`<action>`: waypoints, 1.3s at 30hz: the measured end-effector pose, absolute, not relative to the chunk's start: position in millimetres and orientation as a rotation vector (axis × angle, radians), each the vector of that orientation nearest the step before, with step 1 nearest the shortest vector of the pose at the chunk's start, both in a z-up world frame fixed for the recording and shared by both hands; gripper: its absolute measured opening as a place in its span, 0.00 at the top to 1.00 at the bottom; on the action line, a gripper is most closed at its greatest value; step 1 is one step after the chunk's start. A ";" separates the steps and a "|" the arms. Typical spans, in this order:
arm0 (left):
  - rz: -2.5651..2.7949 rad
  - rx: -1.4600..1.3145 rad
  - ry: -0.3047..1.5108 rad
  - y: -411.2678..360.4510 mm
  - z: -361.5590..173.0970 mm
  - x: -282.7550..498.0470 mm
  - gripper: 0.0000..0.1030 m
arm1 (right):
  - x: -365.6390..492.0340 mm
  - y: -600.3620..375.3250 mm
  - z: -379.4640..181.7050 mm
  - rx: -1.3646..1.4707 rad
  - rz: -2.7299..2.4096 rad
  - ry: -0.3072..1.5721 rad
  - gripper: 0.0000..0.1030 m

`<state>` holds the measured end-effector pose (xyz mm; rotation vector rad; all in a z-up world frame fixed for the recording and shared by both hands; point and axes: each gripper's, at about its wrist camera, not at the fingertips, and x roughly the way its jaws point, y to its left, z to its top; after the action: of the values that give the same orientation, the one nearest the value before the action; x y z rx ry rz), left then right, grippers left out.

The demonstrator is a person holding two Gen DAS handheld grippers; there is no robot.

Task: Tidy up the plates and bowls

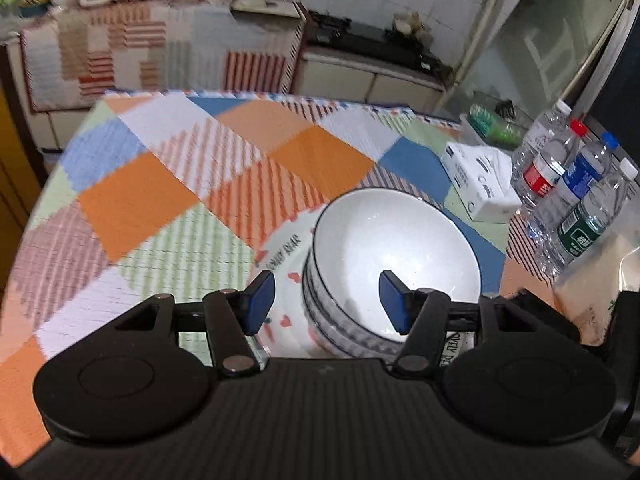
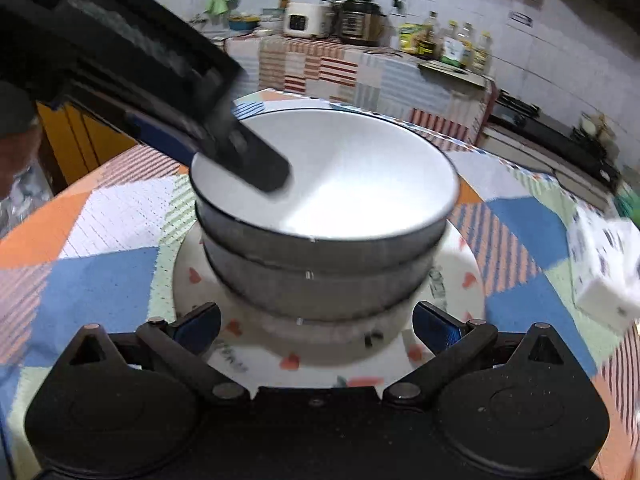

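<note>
Stack of bowls (image 2: 320,232) sits on heart-print plate (image 2: 460,280), on patchwork tablecloth (image 1: 132,200). Left gripper (image 1: 326,300) jaws wide apart – straddling top bowl's rim, gripping nothing. Right gripper (image 2: 316,324) likewise agape, empty, near plate edge.

plate (image 1: 282,258): rim lettering ends in "BEAR", earlier letters too blurred to read | bottles (image 1: 576,200): label print too small | white box (image 1: 480,184): print unreadable
</note>
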<state>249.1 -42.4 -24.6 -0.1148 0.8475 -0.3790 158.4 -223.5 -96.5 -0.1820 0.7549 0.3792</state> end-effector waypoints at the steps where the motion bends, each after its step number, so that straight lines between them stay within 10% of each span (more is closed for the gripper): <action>1: -0.366 -0.104 0.848 -40.5 -20.2 244.3 0.45 | 153.6 -226.0 -93.6 -0.163 0.367 0.756 0.00; 39: -0.281 -0.072 0.737 -4.6 59.3 103.2 0.23 | 32.1 -258.8 47.6 0.052 -0.005 0.578 0.00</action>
<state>103.2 -4.6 59.3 -0.0724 0.7368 -0.2807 32.1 -258.8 47.6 0.0520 0.5776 -0.0049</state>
